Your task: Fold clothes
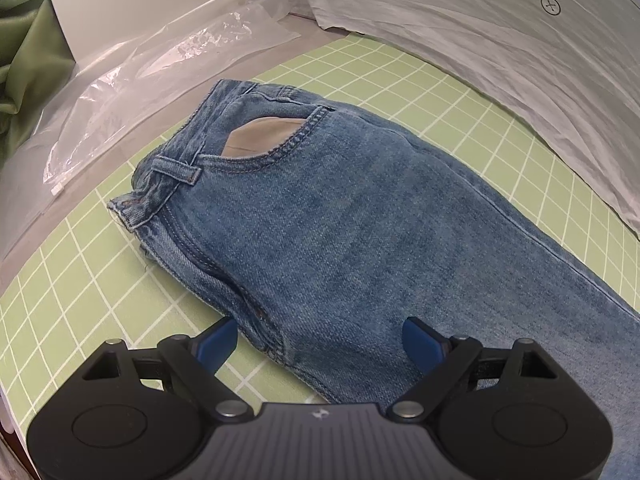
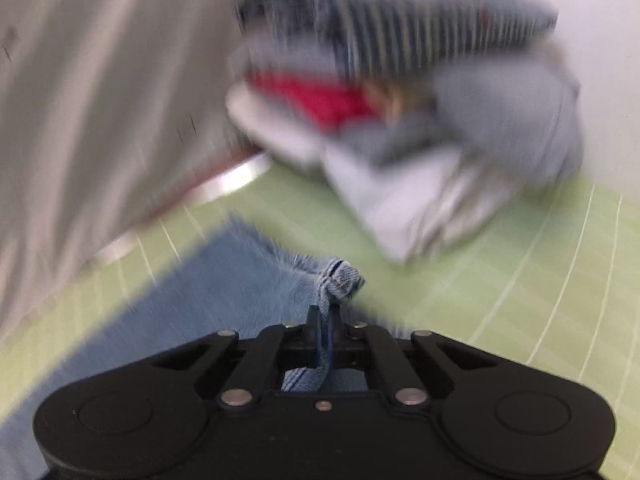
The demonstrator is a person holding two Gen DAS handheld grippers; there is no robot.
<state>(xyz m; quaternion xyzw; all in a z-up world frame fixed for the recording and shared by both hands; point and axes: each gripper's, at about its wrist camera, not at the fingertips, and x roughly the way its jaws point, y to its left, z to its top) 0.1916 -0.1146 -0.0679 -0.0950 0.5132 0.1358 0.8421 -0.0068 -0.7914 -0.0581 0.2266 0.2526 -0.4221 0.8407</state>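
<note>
A pair of blue jeans [image 1: 340,208] lies on the green grid mat [image 1: 80,280], folded lengthwise, waistband at the far left with a front pocket showing. My left gripper [image 1: 320,340] is open and empty, low over the crotch seam of the jeans. In the right wrist view, my right gripper [image 2: 325,312] is shut on the hem end of a jeans leg [image 2: 338,276], which bunches just past the fingertips. The rest of that leg [image 2: 192,300] trails to the left over the mat [image 2: 500,280]. This view is blurred by motion.
Clear plastic bags [image 1: 160,80] and a white crumpled sheet [image 1: 500,48] border the mat at the back. Green cloth [image 1: 24,60] sits at far left. A pile of clothes [image 2: 400,100], grey, red and striped, lies beyond the right gripper. A metal table edge [image 2: 240,176] shows.
</note>
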